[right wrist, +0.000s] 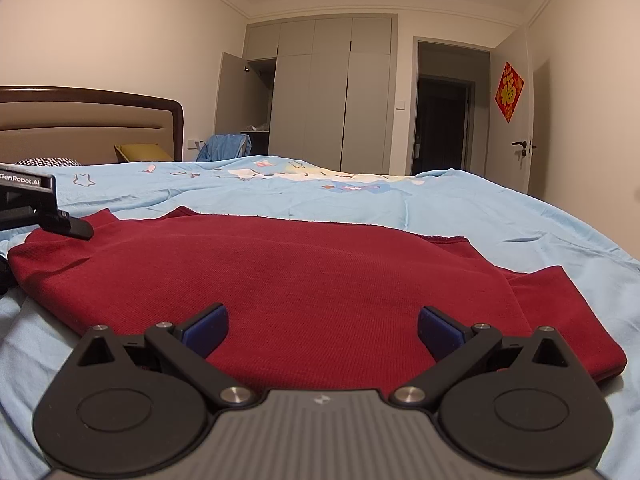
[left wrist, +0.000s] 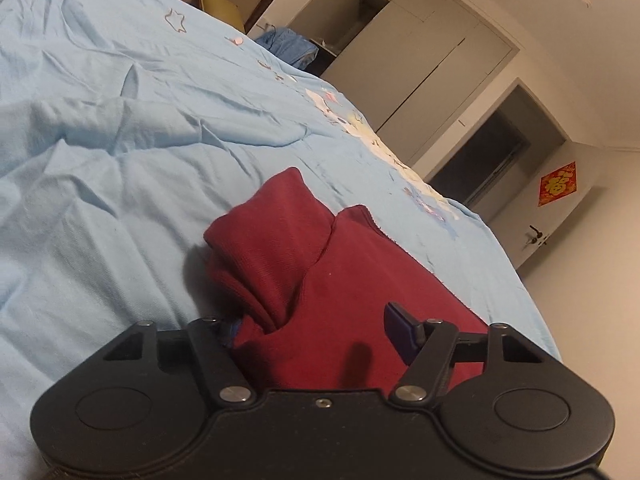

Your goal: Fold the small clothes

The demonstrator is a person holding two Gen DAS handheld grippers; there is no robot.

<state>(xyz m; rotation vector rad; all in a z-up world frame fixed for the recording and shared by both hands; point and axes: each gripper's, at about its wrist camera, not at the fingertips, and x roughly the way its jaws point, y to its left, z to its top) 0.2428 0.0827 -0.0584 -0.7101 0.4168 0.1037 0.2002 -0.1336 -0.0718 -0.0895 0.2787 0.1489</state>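
While your right gripper (right wrist: pixel 322 330) hovers low over the near edge of the red top (right wrist: pixel 304 276), its jaws are spread wide with nothing between them. That top lies mostly flat on the blue bedsheet (right wrist: pixel 460 204), one sleeve (right wrist: pixel 560 288) sticking out to the right. Your left gripper (left wrist: pixel 316 326) sits at the top's left side, jaws also apart, a bunched fold (left wrist: pixel 276 240) of red fabric rising between them; left finger is buried in cloth, so can't tell if it's pinching anything. Right view shows that left gripper's tip resting on the top's far-left corner.
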